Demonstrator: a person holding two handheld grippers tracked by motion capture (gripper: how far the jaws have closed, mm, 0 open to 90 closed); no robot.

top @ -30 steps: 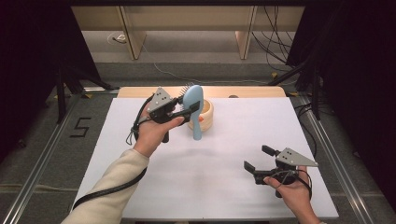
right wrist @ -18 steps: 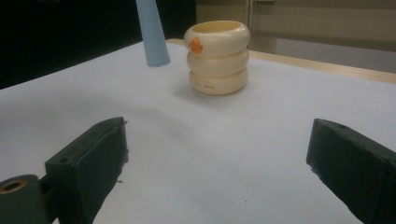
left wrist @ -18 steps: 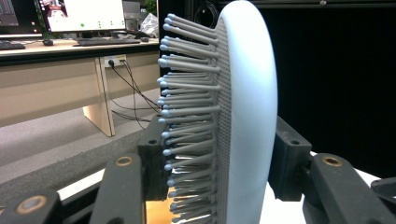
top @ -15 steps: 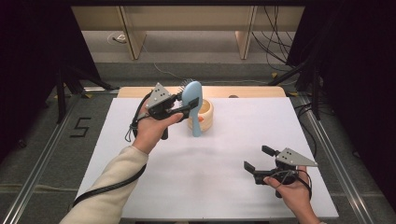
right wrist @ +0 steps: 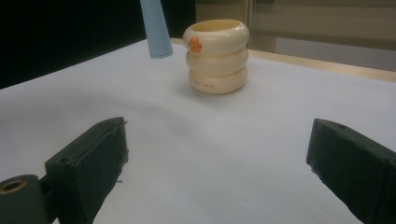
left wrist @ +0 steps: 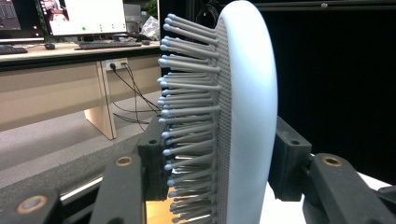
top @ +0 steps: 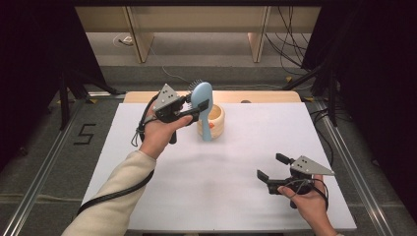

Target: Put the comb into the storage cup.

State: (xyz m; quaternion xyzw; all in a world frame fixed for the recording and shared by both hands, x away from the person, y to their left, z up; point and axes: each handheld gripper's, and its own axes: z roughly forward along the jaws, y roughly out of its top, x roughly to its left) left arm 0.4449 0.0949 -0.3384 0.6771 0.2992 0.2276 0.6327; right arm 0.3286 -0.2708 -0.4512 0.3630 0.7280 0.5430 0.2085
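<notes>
**A:** High view has the left tongs [top: 191,104] clamped on a pale blue oval plastic hairbrush [top: 202,101], right at the head. The brush hangs off the table, handle pointing down, bristles facing away toward the far side.

**B:** Yep, and the left gripper view backs that up: one black jaw is in among the grey ball-tipped bristles [left wrist: 187,112], the other sits against the smooth blue back. Solid grip.

**A:** Where's the handle end relative to that cream ribbed ring-shaped holder [top: 215,121]?

**B:** Just beside it. In the right gripper view the blue handle tip [right wrist: 156,35] floats to the left of the holder [right wrist: 217,56], clear of the white table [right wrist: 261,140] and not inside the holder. The holder stands upright with a little orange mark near its rim.

**A:** And the right tongs [top: 272,166]?

**B:** Wide open, nothing between the jaws, hovering low over the near right part of the table [top: 236,196], well apart from the brush and the holder.
</notes>
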